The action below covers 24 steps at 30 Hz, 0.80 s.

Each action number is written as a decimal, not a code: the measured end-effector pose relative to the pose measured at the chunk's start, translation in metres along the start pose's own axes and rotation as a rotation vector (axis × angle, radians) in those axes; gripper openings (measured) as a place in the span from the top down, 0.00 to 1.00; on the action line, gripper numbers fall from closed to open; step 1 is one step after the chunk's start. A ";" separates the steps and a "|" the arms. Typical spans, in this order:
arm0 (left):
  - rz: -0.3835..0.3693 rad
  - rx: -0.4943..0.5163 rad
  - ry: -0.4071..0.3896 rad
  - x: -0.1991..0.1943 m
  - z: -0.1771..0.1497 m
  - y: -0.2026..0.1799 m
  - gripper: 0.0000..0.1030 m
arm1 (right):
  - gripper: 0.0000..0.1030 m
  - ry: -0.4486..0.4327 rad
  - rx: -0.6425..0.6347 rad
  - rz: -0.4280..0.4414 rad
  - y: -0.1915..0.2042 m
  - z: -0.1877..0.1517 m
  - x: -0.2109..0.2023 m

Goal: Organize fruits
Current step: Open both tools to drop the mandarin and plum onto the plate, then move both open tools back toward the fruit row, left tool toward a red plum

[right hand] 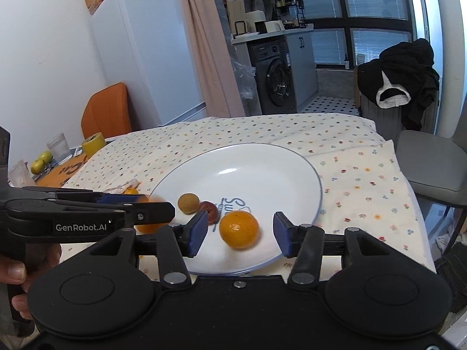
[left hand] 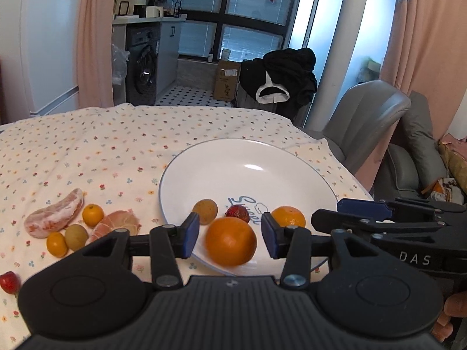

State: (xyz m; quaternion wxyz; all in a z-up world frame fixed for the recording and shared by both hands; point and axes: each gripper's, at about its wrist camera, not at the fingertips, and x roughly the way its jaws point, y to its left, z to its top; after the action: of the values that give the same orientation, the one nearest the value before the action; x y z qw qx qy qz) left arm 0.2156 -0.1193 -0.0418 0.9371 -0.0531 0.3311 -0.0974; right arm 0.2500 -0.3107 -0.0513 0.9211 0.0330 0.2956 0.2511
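A white plate (left hand: 248, 172) (right hand: 262, 172) lies on the flowered tablecloth. My left gripper (left hand: 230, 233) is open, and a blurred large orange (left hand: 230, 240) sits between its fingers over the plate's near rim with a small gap on each side. My right gripper (right hand: 240, 227) is open too, around a mandarin (right hand: 239, 229) (left hand: 288, 217) resting on the plate without touching it. A brown round fruit (left hand: 205, 210) (right hand: 188, 203) and a red fruit (left hand: 238, 213) (right hand: 209, 207) are also on the plate. The left gripper partly hides the large orange (right hand: 149, 226) in the right wrist view.
Left of the plate lie two pomelo segments (left hand: 55, 214), two kumquats (left hand: 92, 214), a greenish fruit (left hand: 76, 236) and a strawberry (left hand: 8, 283). A glass (right hand: 58, 148), a tape roll (right hand: 94, 143) and green apples (right hand: 41, 163) stand far left. A grey chair (right hand: 437, 163) is beyond the table's right edge.
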 end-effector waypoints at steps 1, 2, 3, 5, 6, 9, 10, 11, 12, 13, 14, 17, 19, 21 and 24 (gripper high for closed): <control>-0.003 -0.006 -0.004 -0.001 0.001 0.000 0.53 | 0.51 0.000 0.003 -0.001 -0.001 0.000 0.000; -0.003 -0.013 -0.006 -0.002 0.001 0.002 0.48 | 0.51 0.001 0.004 -0.001 -0.001 0.000 0.000; 0.001 -0.019 -0.007 -0.003 0.002 0.003 0.46 | 0.51 0.002 0.005 0.000 0.000 0.000 0.000; 0.013 -0.023 -0.019 -0.007 0.003 0.006 0.40 | 0.51 0.003 0.003 0.003 0.002 0.001 0.001; 0.019 -0.026 -0.025 -0.009 0.003 0.009 0.38 | 0.50 0.002 -0.001 0.005 0.004 0.001 0.001; 0.030 -0.038 -0.033 -0.015 0.003 0.015 0.34 | 0.46 -0.006 -0.005 0.008 0.009 0.002 -0.001; 0.032 -0.042 -0.036 -0.017 0.003 0.018 0.33 | 0.46 -0.008 -0.004 0.011 0.010 0.003 -0.001; 0.035 -0.045 -0.040 -0.019 0.003 0.020 0.33 | 0.46 -0.008 -0.001 0.013 0.012 0.003 -0.001; 0.039 -0.047 -0.044 -0.022 0.003 0.023 0.32 | 0.46 -0.010 0.001 0.016 0.013 0.003 -0.001; 0.044 -0.050 -0.048 -0.024 0.002 0.026 0.32 | 0.46 -0.011 0.000 0.019 0.015 0.003 -0.001; 0.049 -0.053 -0.049 -0.027 0.001 0.029 0.32 | 0.46 -0.013 -0.004 0.022 0.017 0.004 0.000; 0.067 -0.068 -0.046 -0.032 -0.002 0.040 0.31 | 0.46 -0.018 -0.013 0.037 0.026 0.006 0.001; 0.078 -0.075 -0.049 -0.036 -0.004 0.047 0.31 | 0.46 -0.019 -0.018 0.049 0.032 0.006 0.002; 0.091 -0.081 -0.049 -0.039 -0.006 0.053 0.31 | 0.46 -0.016 -0.026 0.057 0.039 0.006 0.003; 0.102 -0.095 -0.047 -0.044 -0.008 0.062 0.31 | 0.45 -0.013 -0.024 0.078 0.046 0.006 0.006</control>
State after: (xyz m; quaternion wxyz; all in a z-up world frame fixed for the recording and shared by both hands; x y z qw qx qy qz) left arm 0.1858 -0.0495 -0.0312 0.9447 -0.0828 0.3157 -0.0323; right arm 0.2372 -0.2668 -0.0394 0.9129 0.0351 0.2852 0.2900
